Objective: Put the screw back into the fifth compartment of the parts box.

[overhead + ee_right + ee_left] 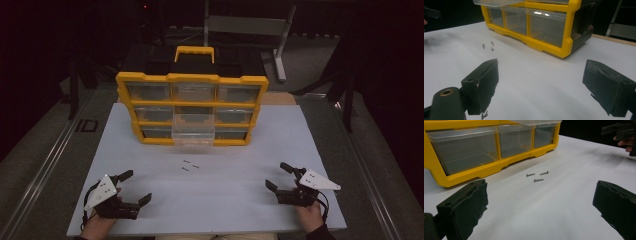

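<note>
Three small screws [189, 165] lie loose on the white table [235, 200], just in front of the yellow organizer [192, 107], whose middle drawer [193, 132] juts out. No label or lettering seems legible on it. The left gripper [131, 186] and right gripper [276, 175] rest wide apart, jaws spread, empty.

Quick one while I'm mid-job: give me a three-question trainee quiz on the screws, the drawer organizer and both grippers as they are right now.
1. How many screws lie on the white table?
2. True or false: the left gripper is shut on a screw.
3. Which drawer of the yellow organizer is pulled out? A: top left. B: middle column, lower part. C: bottom right.

Key:
1. Three, loose, in front of the organizer.
2. False; its jaws are wide apart and hold nothing, like those of the right gripper.
3. B, the clear drawer.
</note>
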`<state>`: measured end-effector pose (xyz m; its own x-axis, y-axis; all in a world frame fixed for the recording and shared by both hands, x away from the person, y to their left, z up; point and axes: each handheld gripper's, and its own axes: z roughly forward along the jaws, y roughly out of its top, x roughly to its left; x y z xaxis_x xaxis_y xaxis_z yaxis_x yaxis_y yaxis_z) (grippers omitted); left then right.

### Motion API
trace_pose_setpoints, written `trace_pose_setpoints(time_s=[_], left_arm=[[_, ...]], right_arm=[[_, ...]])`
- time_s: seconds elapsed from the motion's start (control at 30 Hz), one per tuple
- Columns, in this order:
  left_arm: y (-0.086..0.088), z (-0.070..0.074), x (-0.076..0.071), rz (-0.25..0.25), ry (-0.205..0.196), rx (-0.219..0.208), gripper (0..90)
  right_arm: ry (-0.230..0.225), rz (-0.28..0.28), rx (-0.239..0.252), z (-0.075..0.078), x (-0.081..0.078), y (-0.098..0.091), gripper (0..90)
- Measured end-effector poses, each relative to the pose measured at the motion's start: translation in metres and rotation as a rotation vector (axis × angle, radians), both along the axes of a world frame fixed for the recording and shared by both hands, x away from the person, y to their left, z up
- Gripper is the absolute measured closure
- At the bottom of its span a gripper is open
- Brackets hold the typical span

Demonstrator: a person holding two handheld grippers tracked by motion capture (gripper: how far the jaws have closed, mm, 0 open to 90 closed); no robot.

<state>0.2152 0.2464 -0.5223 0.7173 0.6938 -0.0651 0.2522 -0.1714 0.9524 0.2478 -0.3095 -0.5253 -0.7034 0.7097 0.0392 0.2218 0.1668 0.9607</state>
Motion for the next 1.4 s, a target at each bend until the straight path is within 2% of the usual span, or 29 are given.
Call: trace_pose_setpoints(time_s=[0.03, 0.07, 0.3, 0.33, 0.4, 0.5, 0.57, 0.6, 0.63, 0.67, 0.87, 1.0, 1.03, 1.07, 1.2, 1.3, 1.4], left_arm=[[0.0, 0.0, 0.0, 0.0, 0.0, 0.0, 0.2], [0.0, 0.001, 0.0, 0.0, 0.01, -0.02, 0.2], [-0.002, 0.002, -0.001, -0.013, 0.009, -0.015, 0.2], [-0.002, 0.003, -0.001, -0.018, 0.006, -0.02, 0.2], [-0.002, 0.007, 0.0, -0.018, 0.006, -0.057, 0.2], [-0.006, 0.015, 0.003, -0.03, 0.02, -0.079, 0.2], [-0.011, 0.021, 0.007, -0.027, 0.046, -0.065, 0.3], [-0.013, 0.024, 0.01, -0.042, 0.063, -0.073, 0.3], [-0.014, 0.026, 0.012, -0.066, 0.062, -0.08, 0.2], [-0.016, 0.029, 0.014, -0.079, 0.063, -0.075, 0.2], [-0.032, 0.034, 0.033, -0.143, 0.055, 0.02, 1.8], [-0.043, 0.034, 0.043, -0.197, 0.041, 0.066, 9.4], [-0.045, 0.034, 0.046, -0.207, 0.04, 0.071, 14.0], [-0.047, 0.034, 0.049, -0.216, 0.038, 0.081, 14.0], [-0.058, 0.033, 0.061, -0.26, 0.051, 0.112, 22.5], [-0.066, 0.031, 0.069, -0.287, 0.061, 0.134, 25.0], [-0.073, 0.024, 0.076, -0.301, 0.052, 0.174, 28.7]], right_arm=[[0.0, 0.0, 0.0, 0.0, 0.0, 0.0, 13.3], [-0.003, 0.001, -0.004, 0.0, -0.001, 0.001, 13.4], [0.0, 0.011, -0.009, 0.0, -0.001, 0.003, 13.4], [0.0, 0.012, -0.01, 0.0, -0.001, 0.003, 13.4], [-0.001, 0.012, -0.009, 0.001, -0.001, 0.003, 13.4], [0.003, 0.011, -0.009, 0.0, -0.001, 0.003, 13.4], [0.005, 0.01, -0.011, 0.0, -0.001, 0.004, 13.4], [0.006, 0.011, -0.013, 0.0, -0.002, 0.004, 13.4], [0.01, 0.016, -0.013, 0.0, -0.002, 0.005, 13.4], [0.01, 0.016, -0.013, 0.0, -0.002, 0.005, 13.4], [0.005, 0.027, -0.021, 0.0, -0.003, 0.007, 13.5], [0.004, 0.028, -0.015, 0.001, -0.003, 0.006, 13.5], [0.004, 0.029, -0.017, 0.001, -0.003, 0.007, 13.5], [0.004, 0.029, -0.017, 0.001, -0.003, 0.007, 13.5], [0.008, 0.036, -0.018, 0.001, -0.003, 0.007, 13.5], [0.007, 0.038, -0.017, 0.001, -0.003, 0.007, 13.6], [0.009, 0.039, -0.016, 0.001, -0.003, 0.007, 13.5]])
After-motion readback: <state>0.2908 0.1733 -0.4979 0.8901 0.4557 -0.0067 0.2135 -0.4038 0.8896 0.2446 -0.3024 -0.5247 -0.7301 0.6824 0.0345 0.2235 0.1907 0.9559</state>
